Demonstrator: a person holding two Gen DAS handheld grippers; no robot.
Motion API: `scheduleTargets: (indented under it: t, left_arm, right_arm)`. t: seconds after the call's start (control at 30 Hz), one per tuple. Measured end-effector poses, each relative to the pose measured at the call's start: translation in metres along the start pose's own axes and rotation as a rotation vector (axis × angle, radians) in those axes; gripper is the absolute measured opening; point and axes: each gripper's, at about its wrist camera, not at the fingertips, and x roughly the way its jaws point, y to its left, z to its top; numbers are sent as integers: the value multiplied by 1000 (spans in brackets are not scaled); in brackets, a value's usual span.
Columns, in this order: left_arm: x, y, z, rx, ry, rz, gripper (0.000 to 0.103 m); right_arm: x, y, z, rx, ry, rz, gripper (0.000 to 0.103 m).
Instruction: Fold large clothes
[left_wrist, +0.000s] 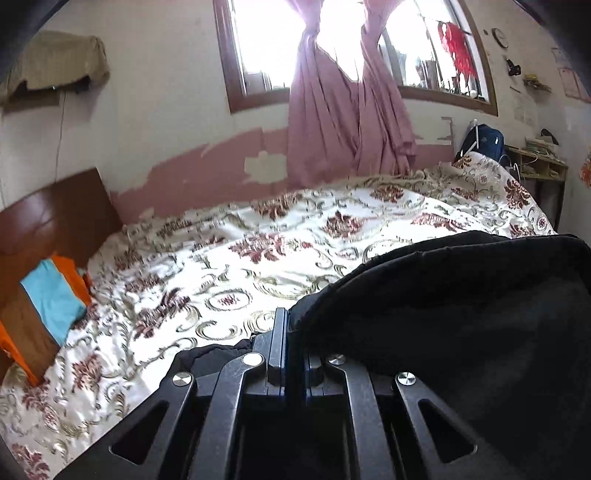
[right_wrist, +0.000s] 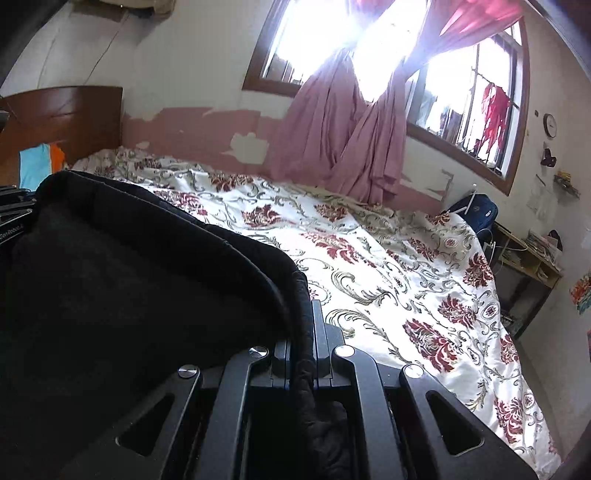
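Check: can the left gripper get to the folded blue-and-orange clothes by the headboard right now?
Probably not yet. The left gripper is shut on the black garment, so it isn't free. The path over the floral bedspread to the folded clothes looks unobstructed.

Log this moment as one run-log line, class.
left gripper: shut on black garment | right gripper: shut on black garment | garment raised over floral bedspread
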Motion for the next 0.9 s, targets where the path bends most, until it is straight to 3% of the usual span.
scheduleTargets:
  t: [0.23,0.3,0.33,0.4,0.43,0.47,0.57,0.67,0.9]
  left_arm:
    - [15,5,-6,-31,71,-33,10]
    - [14,5,-7,-29,76,-53,17]
    - [11,4,-6,-29,64,-75,28]
    - [3,6,-6,-46,37,-109,65]
    - [-3,7,-6,-66,18,-124,93]
    - [-11,9,-5,-91,-13,-139,97]
    - [-26,12,-2,-115,-45,-204,97]
    - [-38,6,0,-96,-50,-206,97]
    - [-75,-2,-36,-59,-72,-284,97]
  right_arm:
    - [10,7,-13,4,28,6,7]
    - [9,3,-15,19,23,18,8]
    - [7,1,-15,25,22,28,10]
    - [5,-1,-19,31,20,36,12]
    - [3,-2,-20,31,20,39,13]
    - [1,-3,-21,32,20,44,16]
    - [-6,-9,-24,42,12,33,31]
    - [-19,-19,-26,66,-10,28,57]
    - [-67,-40,-54,127,-23,109,72]
